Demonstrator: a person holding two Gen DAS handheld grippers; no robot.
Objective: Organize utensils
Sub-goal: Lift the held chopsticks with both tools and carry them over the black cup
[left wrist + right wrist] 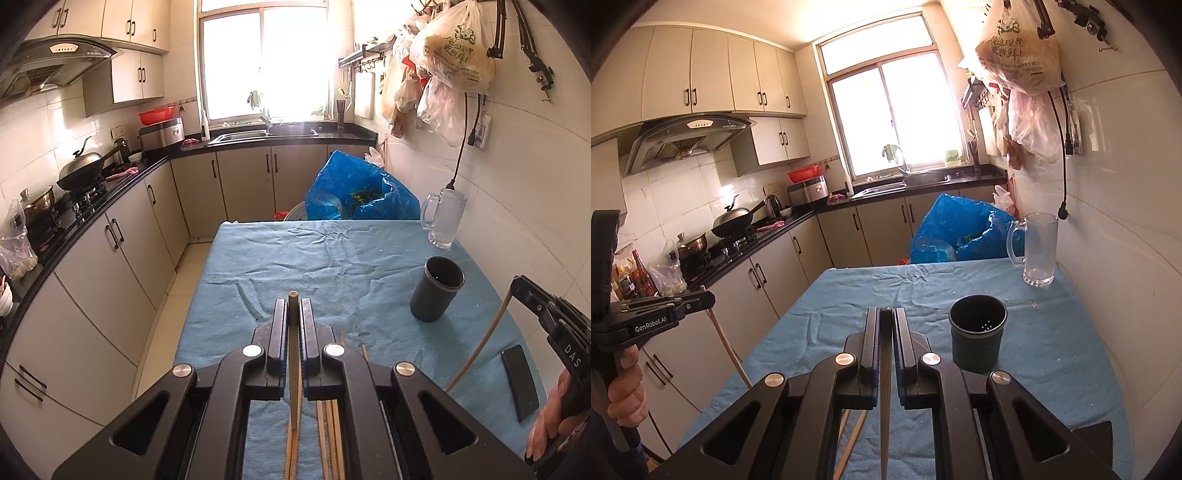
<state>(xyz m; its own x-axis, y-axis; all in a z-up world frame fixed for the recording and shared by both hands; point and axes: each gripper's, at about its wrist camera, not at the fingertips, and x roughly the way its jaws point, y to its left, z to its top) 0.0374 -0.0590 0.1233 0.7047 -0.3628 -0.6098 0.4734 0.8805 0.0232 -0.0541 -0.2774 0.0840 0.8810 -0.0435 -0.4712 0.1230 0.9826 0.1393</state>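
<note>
My left gripper [293,310] and right gripper [885,325] each pinch one chopstick [294,369], and since the dark holder cup [977,338] sits right of both, a tilted tip could clip its rim.

blown-out window [264,66] backlight; sharp frames, fisheye-bent edges.

Ahead of left tongs [293,314]: open blue-clothed desk [295,258], nothing in the way to far edge. Dark cup [977,338] stands just right of right tongs [885,317], blocks that side. Glass mug [1036,251] beyond it at far right corner by wall. Loose chopsticks [332,424] lie under left tongs.
</note>
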